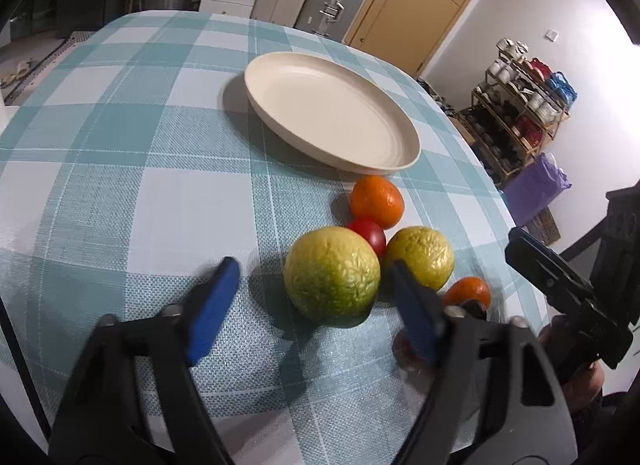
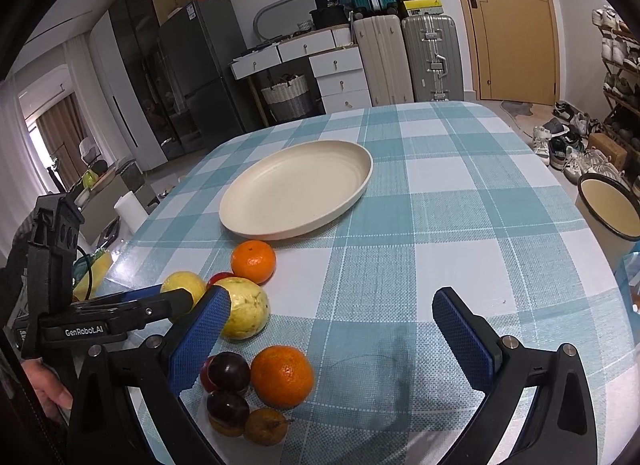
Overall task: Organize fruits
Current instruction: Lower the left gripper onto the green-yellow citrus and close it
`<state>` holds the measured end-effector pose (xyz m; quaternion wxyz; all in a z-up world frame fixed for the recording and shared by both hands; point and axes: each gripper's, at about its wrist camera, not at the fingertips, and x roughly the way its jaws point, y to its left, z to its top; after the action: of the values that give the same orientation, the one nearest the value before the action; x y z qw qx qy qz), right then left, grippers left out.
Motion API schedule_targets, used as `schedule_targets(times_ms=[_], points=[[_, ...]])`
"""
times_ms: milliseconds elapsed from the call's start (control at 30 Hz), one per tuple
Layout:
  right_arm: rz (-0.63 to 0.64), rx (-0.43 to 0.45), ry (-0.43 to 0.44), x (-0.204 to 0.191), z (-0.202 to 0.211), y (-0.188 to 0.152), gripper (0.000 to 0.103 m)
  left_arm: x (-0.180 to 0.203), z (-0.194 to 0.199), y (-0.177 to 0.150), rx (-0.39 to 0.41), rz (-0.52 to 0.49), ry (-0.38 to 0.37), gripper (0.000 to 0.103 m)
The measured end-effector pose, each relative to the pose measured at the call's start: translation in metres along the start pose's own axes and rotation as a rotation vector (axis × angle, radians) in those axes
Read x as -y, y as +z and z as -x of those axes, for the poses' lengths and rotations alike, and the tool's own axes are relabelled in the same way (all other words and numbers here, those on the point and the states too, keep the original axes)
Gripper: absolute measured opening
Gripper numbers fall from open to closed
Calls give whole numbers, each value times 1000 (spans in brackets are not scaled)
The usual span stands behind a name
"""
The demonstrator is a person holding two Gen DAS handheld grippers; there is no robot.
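Note:
A large yellow-green fruit (image 1: 332, 275) lies on the checked tablecloth between the blue pads of my left gripper (image 1: 316, 265). The gripper is open: a gap shows at the left pad, and the right pad stands close beside the fruit. A second yellow-green fruit (image 1: 420, 257), a red fruit (image 1: 370, 235) and two oranges (image 1: 377, 201) (image 1: 468, 293) cluster around it. Beyond them sits an empty cream plate (image 1: 332, 113). My right gripper (image 2: 332, 297) hovers open above the near orange (image 2: 282, 375) and touches nothing. Dark plums (image 2: 228, 373) lie by its left pad.
A cream pot (image 2: 608, 205) stands past the table's right edge. The table's rounded edge (image 1: 516, 221) runs close behind the fruit. A shoe rack (image 1: 520, 105) and suitcases (image 2: 428, 57) line the walls. A hand (image 2: 48, 385) holds the left gripper's handle.

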<state>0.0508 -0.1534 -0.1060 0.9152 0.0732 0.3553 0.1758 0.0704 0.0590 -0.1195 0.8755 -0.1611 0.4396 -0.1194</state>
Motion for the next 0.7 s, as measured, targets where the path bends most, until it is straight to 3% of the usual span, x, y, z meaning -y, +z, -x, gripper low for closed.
schedule_targets(times_ms=[100, 167, 700], points=[[-7, -13, 1, 1, -4, -2, 103, -3, -1, -1, 12, -6, -39, 60], [-11, -19, 8, 1, -6, -3, 103, -4, -1, -3, 5, -3, -82, 46], [-87, -14, 119, 16, 12, -10, 103, -4, 11, -7, 24, -3, -99, 45]])
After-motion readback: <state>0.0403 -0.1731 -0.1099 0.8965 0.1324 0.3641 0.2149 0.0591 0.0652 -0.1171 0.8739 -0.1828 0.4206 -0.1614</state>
